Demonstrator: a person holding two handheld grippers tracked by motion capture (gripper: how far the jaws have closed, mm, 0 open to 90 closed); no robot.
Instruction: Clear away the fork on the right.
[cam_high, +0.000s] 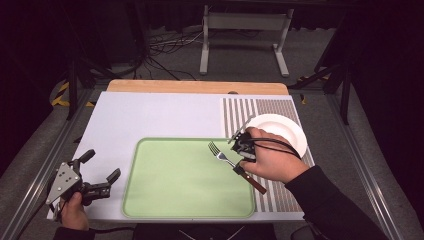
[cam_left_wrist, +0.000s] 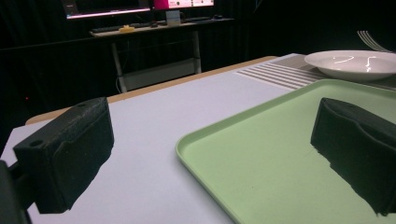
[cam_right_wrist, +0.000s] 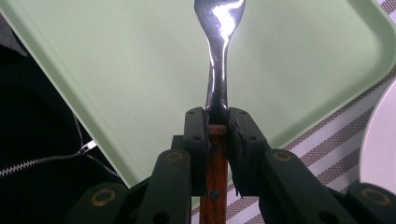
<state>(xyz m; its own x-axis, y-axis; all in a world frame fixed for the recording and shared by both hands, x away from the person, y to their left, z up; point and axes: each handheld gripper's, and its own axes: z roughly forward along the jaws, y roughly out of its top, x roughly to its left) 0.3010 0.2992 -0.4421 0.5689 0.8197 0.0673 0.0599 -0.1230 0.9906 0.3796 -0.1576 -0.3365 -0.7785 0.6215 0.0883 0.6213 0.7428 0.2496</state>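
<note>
High view: right gripper (cam_high: 239, 143) jaws clamped on fork (cam_high: 227, 160) over green tray (cam_high: 150, 200), white plate (cam_high: 295, 132) beside; left gripper (cam_high: 102, 172) jaws open.

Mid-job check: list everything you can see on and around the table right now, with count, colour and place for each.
fork: one, silver with a brown wooden handle, clamped in the right gripper above the tray's right part
tray: one, pale green, centre of the table, near edge
plate: one, white, on the striped mat at the right
striped mat: one, grey and white, right side of the table
table cover: one, pale lilac-white, over a wooden top
left gripper: one, black, jaws open, at the tray's left
right gripper: one, black, shut on the fork's handle
</note>
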